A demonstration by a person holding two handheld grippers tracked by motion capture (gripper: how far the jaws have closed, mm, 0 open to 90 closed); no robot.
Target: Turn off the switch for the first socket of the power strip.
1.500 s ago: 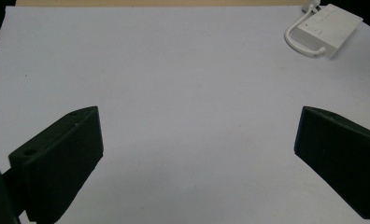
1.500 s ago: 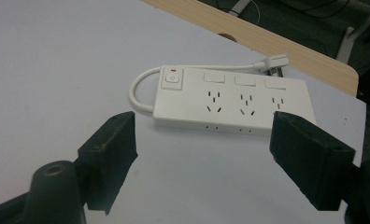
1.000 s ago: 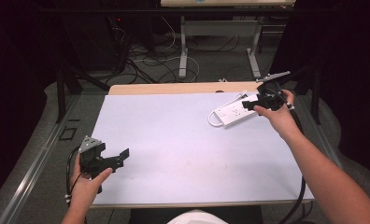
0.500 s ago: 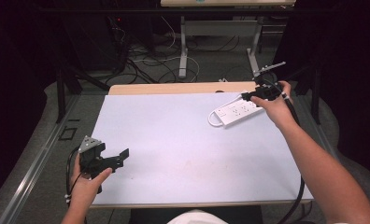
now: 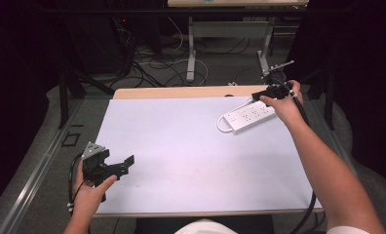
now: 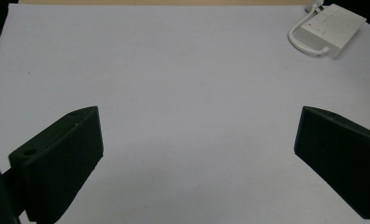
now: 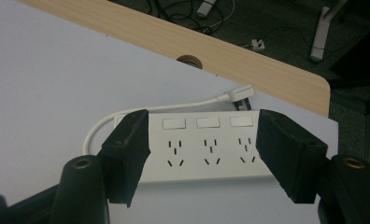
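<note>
A white power strip (image 5: 244, 116) with three switches and three sockets lies at the far right of the white table cover (image 5: 191, 146). Its short white cable (image 7: 145, 112) loops round to a plug (image 7: 238, 94) lying behind it. My right gripper (image 5: 259, 94) hovers over the strip's far end, open, with nothing between its fingers. In the right gripper view the strip (image 7: 206, 149) lies below my right gripper (image 7: 204, 128), framed by both jaws. My left gripper (image 5: 125, 165) rests near the front left corner, open and holding nothing. The left gripper view shows the strip (image 6: 330, 29) far off, beyond my left gripper (image 6: 197, 149).
The wooden tabletop (image 7: 248, 60) shows beyond the cover and has a round cable hole (image 7: 188, 59). Behind the table, floor cables (image 5: 152, 68) and desk legs (image 5: 191, 48) stand in the dark. The right gripper's cable (image 5: 308, 209) hangs off the front right edge.
My right gripper has shifted a little toward the table's far edge, above the strip's far end. The left gripper and the strip have stayed put.
</note>
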